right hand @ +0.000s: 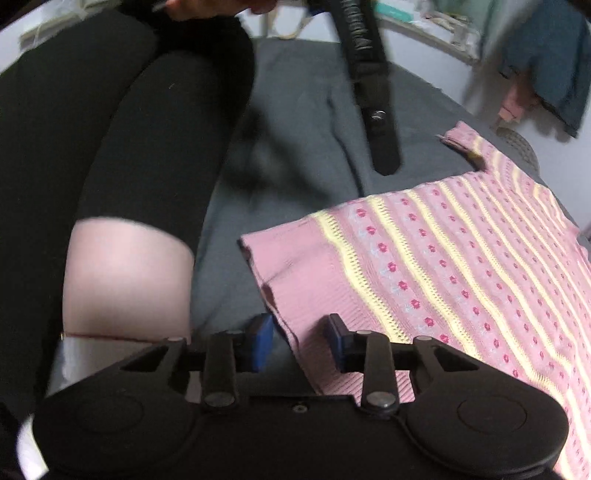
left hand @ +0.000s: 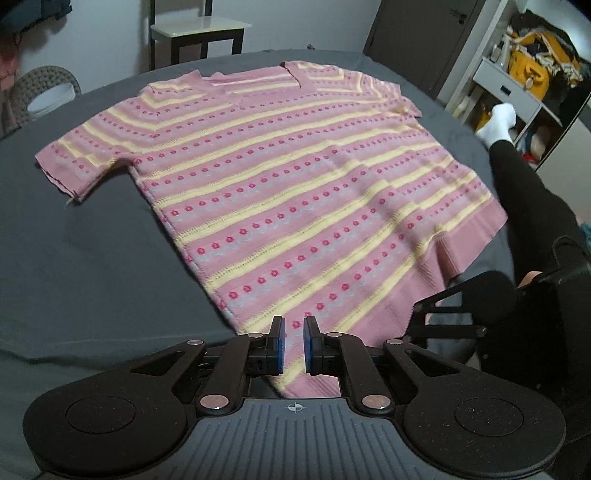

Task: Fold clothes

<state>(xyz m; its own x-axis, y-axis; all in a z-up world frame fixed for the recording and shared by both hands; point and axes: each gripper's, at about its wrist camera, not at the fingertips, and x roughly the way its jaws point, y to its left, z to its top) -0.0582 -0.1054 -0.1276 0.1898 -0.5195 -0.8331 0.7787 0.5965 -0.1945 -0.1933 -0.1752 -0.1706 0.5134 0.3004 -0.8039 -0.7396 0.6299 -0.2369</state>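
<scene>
A pink short-sleeved knit shirt (left hand: pixel 288 177) with yellow stripes and red dots lies flat on a dark grey sheet (left hand: pixel 92 240), collar at the far side. My left gripper (left hand: pixel 293 332) hovers over the shirt's near hem corner. Its blue pads stand a narrow gap apart, and the fabric shows between them. In the right wrist view, the same shirt (right hand: pixel 461 266) spreads to the right. My right gripper (right hand: pixel 301 332) is open, with the ribbed hem edge lying between its pads. The right gripper's body (left hand: pixel 480 306) shows at the hem's right side in the left wrist view.
A person's leg in black (left hand: pixel 528 192) with a white sock (left hand: pixel 498 122) rests along the right edge, and fills the left of the right wrist view (right hand: pixel 129 129). A black strap (right hand: pixel 369 92) hangs above the sheet. A small table (left hand: pixel 199 33) and cluttered shelves (left hand: pixel 524 74) stand beyond.
</scene>
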